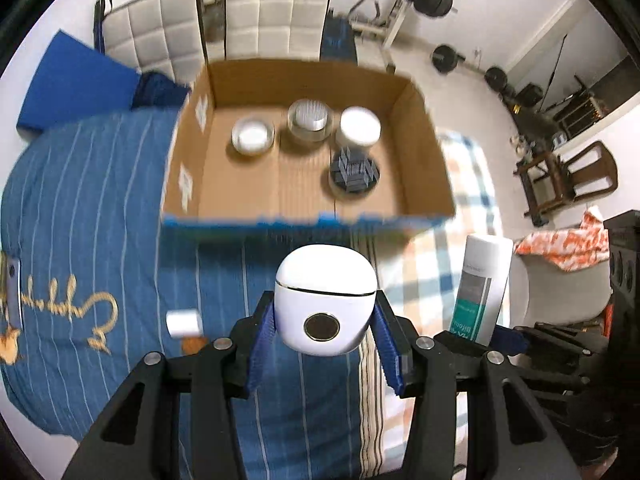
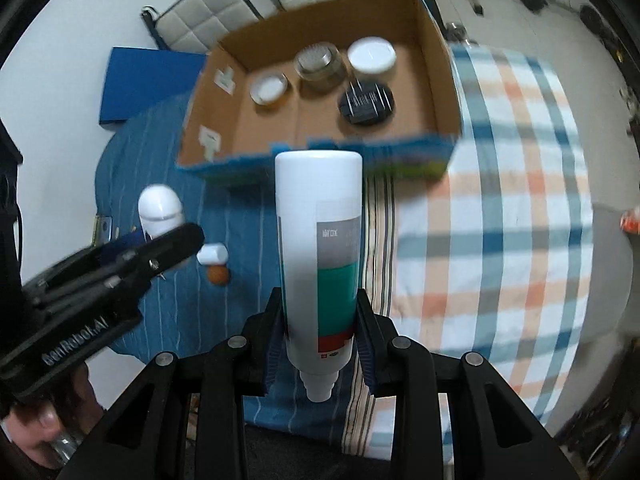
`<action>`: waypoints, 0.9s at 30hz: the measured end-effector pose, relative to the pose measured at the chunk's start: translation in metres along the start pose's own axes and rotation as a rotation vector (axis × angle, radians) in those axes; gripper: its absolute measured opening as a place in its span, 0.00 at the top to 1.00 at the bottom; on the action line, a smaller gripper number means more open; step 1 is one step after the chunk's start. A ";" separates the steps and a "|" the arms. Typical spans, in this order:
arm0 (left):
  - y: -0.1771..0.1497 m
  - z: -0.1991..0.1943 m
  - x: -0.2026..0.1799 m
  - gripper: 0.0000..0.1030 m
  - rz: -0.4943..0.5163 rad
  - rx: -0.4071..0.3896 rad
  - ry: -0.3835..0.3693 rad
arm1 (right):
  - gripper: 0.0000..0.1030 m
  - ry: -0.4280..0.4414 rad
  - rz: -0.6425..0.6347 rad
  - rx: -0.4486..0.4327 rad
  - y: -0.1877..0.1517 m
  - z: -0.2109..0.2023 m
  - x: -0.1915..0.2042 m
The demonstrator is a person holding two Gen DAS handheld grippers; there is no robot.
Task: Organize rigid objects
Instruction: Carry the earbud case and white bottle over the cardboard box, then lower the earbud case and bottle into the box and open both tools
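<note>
My left gripper (image 1: 325,316) is shut on a white rounded case (image 1: 326,304) with a dark round spot, held above the blue striped bedding in front of the cardboard box (image 1: 424,148). My right gripper (image 2: 320,328) is shut on a white bottle (image 2: 320,248) with a green and grey label, its cap end towards the camera. That bottle also shows in the left wrist view (image 1: 482,284). The left gripper (image 2: 120,264) with the white case (image 2: 160,208) shows in the right wrist view. The box (image 2: 436,60) holds several jars and a black round item (image 1: 354,174).
A small white cylinder (image 1: 183,323) and a small orange object (image 2: 218,275) lie on the blue bedding (image 1: 100,200). A checked blanket (image 2: 500,200) covers the right side. White padded chairs (image 1: 276,12) stand behind the box. Gym equipment and a wooden chair (image 1: 568,176) are at the right.
</note>
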State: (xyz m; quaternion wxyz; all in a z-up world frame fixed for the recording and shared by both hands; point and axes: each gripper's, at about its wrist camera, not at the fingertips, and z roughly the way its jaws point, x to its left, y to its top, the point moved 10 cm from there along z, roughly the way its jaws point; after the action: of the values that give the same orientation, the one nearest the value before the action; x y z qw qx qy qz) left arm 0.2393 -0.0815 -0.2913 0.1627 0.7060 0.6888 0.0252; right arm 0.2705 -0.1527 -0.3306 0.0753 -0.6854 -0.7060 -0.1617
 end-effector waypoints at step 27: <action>0.150 0.077 0.087 0.58 -0.079 0.023 0.066 | 0.67 0.013 0.006 0.051 0.186 0.093 0.037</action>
State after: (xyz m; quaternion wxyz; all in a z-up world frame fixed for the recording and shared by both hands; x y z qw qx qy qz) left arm 0.4079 -0.0107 -0.3412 0.1327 0.6790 0.7212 0.0343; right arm 0.4634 -0.0851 -0.3818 0.0981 -0.6844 -0.7072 -0.1479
